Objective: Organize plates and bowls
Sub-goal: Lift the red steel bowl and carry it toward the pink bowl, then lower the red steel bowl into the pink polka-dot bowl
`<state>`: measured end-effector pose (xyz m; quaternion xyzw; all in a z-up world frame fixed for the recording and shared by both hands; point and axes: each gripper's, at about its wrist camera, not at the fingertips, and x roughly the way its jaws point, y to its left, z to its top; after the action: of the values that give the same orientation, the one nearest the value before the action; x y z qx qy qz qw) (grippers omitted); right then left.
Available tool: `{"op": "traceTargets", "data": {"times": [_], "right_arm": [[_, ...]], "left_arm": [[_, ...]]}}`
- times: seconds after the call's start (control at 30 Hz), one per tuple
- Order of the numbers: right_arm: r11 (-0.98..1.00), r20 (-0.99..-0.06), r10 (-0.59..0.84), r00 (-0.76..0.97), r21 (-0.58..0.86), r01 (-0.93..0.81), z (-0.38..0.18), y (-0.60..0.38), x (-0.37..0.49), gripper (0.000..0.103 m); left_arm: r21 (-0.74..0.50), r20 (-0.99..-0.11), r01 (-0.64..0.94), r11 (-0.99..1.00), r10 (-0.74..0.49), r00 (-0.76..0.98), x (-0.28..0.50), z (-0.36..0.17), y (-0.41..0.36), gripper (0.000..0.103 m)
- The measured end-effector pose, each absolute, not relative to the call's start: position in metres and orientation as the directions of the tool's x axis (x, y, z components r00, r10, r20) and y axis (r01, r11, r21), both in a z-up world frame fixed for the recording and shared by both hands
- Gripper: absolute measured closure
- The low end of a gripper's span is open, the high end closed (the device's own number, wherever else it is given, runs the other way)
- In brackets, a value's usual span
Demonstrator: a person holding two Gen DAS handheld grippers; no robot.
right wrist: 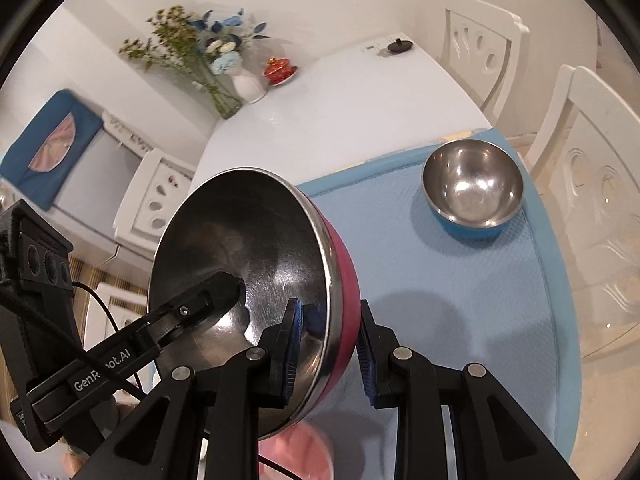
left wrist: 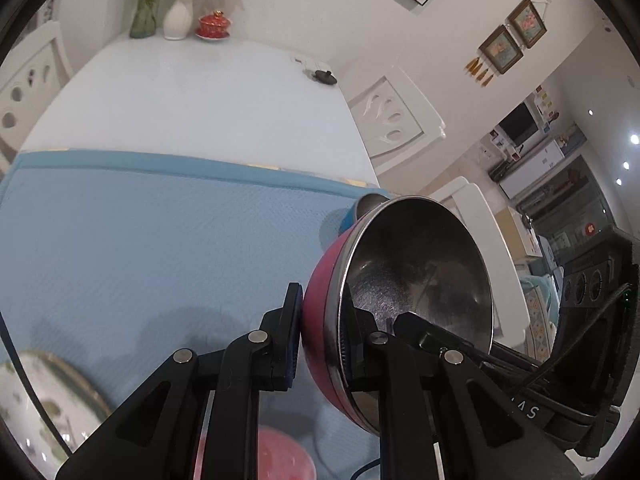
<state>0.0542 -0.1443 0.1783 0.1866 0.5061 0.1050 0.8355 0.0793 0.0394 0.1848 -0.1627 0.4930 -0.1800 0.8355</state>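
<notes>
A pink bowl (left wrist: 416, 264) with a steel inside hangs tilted above the blue mat (left wrist: 140, 240), held by both grippers. My left gripper (left wrist: 322, 324) is shut on its rim, one finger on the pink outside and one inside. My right gripper (right wrist: 328, 344) is shut on the rim of the same pink bowl (right wrist: 240, 240) at another spot. A blue bowl (right wrist: 472, 188) with a steel inside stands upright on the mat (right wrist: 440, 280) near its far right corner; in the left wrist view this blue bowl (left wrist: 352, 216) peeks out behind the pink one.
A flower-patterned plate (left wrist: 40, 400) lies at the mat's near left. Something pink and round (right wrist: 296, 452) sits blurred below the grippers. Vases (right wrist: 248, 84) and a red lidded cup (right wrist: 280, 70) stand at the white table's far end. White chairs (right wrist: 592, 184) line the right side.
</notes>
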Motion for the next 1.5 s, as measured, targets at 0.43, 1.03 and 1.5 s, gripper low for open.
{"op": "traceTargets", "data": {"times": [0.43,1.03,1.5], "right_arm": [[0.900,-0.821,0.417,0.390,0.433,-0.048,0.182,-0.111,-0.009,0.077],[0.911,-0.894,0.412,0.178,0.399,-0.104,0.092,-0.081,-0.049,0.077],[0.916,-0.904,0.400,0.151,0.389,-0.098,0.073,-0.080,-0.045,0.077]], "left_arm": [[-0.377,-0.793,0.114,0.919,-0.384,0.473,0.009,0.192,0.058,0.090],[-0.352,-0.884,-0.111,0.929,-0.291,0.366,-0.067,0.098,0.071,0.090],[-0.337,-0.897,-0.118,0.934,-0.281,0.340,-0.069,0.084,0.071,0.088]]}}
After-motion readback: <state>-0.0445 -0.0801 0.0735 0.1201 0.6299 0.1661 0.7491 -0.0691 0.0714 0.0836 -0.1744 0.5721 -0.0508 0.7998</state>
